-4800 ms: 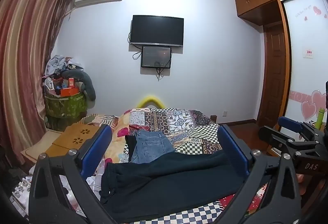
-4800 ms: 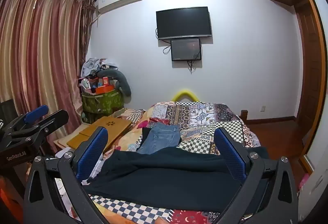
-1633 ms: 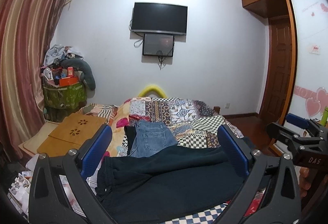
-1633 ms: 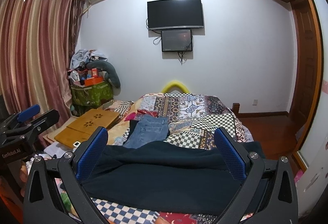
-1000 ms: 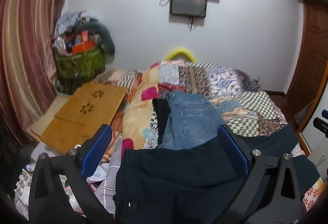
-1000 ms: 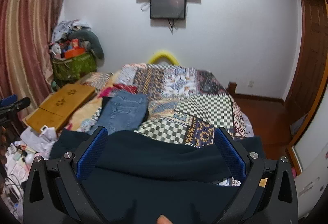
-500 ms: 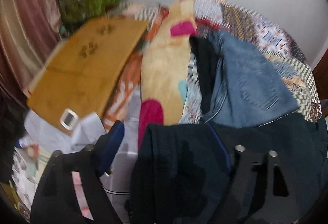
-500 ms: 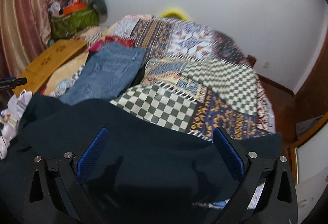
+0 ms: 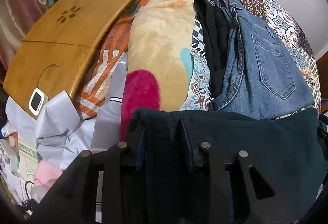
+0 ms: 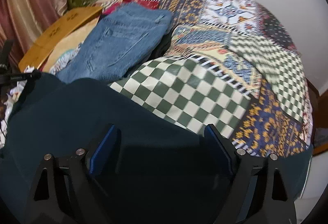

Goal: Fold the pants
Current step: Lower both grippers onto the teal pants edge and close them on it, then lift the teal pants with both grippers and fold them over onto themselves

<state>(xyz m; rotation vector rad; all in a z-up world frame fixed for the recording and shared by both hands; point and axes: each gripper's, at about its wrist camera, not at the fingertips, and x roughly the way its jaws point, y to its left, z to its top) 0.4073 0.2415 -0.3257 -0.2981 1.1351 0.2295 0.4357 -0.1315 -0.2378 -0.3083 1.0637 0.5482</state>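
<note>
- Left tool (image 9: 166, 146) has its fingers drawn close on a bunched fold at the left end of the dark pants (image 9: 256, 142), so it is pinching cloth; how many layers it holds I cannot tell.
- Right tool (image 10: 162, 154) is spread wide, its blue pads (image 10: 102, 152) lying over the pants near the right end with nothing gripped.
- Pants lie across the near edge of the bed (image 10: 205, 90), touching the folded jeans (image 9: 266, 64) just behind them.
- Risk: only one end is gripped. If the left tool lifts now, the loose end would probably drag and the fold come out skewed.
- Risk: the left pinch sits on a thick bunch. A shallow bite could let the lower layers slip, leaving the legs uneven.
- Risk: the jeans touch the pants' far edge. Sweeping the fold forward could catch them and drag the stack out of shape.
- Risk: clutter (image 9: 61, 125) crowds the left bedside. A dropped corner there could snag on it.
- Risk: the right wrist view is blurred, so a closing aim from here might miss the hem.
</note>
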